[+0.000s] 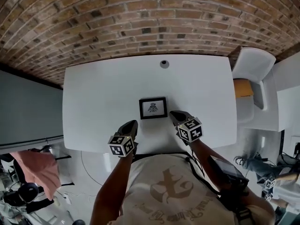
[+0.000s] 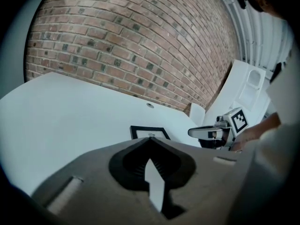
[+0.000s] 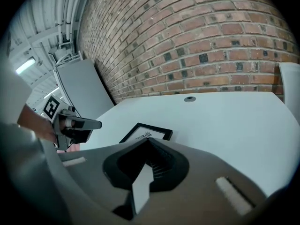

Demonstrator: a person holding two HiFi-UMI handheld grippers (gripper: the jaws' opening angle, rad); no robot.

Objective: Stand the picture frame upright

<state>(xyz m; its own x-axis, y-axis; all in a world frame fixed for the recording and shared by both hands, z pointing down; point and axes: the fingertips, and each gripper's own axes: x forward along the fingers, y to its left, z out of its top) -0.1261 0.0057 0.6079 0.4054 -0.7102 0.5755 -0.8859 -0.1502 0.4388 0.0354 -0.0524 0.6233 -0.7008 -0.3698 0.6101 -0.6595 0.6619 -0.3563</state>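
A small black picture frame (image 1: 153, 108) with a white print lies flat, face up, near the front middle of the white table (image 1: 103, 93). My left gripper (image 1: 132, 124) hovers just left of and in front of the frame, shut with nothing in it. My right gripper (image 1: 175, 115) is close to the frame's right front corner, also shut and empty. In the left gripper view the frame (image 2: 149, 132) lies just beyond the closed jaws, with the right gripper (image 2: 193, 133) at the right. In the right gripper view the frame (image 3: 146, 131) lies ahead, with the left gripper (image 3: 96, 124) at the left.
A round cable hole (image 1: 164, 63) sits at the table's far edge, against the brick wall (image 1: 140, 18). A white chair (image 1: 253, 64) stands off the table's right end. The table's front edge runs just under both grippers.
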